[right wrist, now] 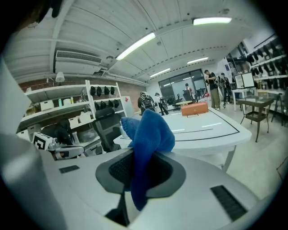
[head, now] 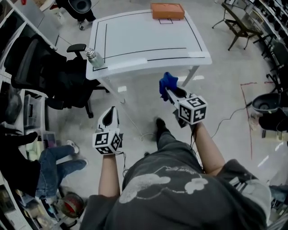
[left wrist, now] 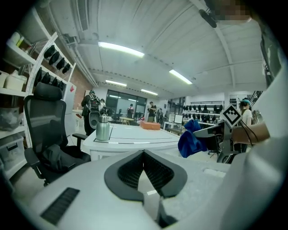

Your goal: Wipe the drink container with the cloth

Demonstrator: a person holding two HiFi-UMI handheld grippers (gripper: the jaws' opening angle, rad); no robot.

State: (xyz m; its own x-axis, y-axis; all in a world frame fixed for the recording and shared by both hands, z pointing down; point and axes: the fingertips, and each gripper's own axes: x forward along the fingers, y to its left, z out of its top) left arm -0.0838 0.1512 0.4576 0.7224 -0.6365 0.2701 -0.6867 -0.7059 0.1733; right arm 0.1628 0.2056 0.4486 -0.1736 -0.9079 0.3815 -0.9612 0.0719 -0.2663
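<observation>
The room is an open workshop with a pale floor, and ahead of you stands a white table (head: 148,40) marked with black tape lines. An orange box (head: 167,11) sits at its far edge. The bottle (head: 94,57) stands upright at the near left corner, close to the edge and next to a black chair (head: 40,67). That spot looks easy to reach from where you stand, without leaning across the top.

Your right gripper (head: 168,92) is clamped on the blue cloth (head: 167,83). A bunch of it sticks up beyond the jaws and a tail hangs below, so there is loose fabric ahead of the tips to lay against the steel. Your left gripper (head: 109,116) is closed with nothing between its jaws. It will probably have to open before it can steady the bottle.

Both forearms reach forward from your body, with the grippers aimed at the table and tipped slightly downward. The right is the more advanced, with the cloth just short of the table's near edge. The left hangs lower and further back, well apart from the bottle. Nothing touches the bottle, so by my reading the wiping has not yet begun. The bottle lies off to your left, so the cloth hand has to cross that way.
</observation>
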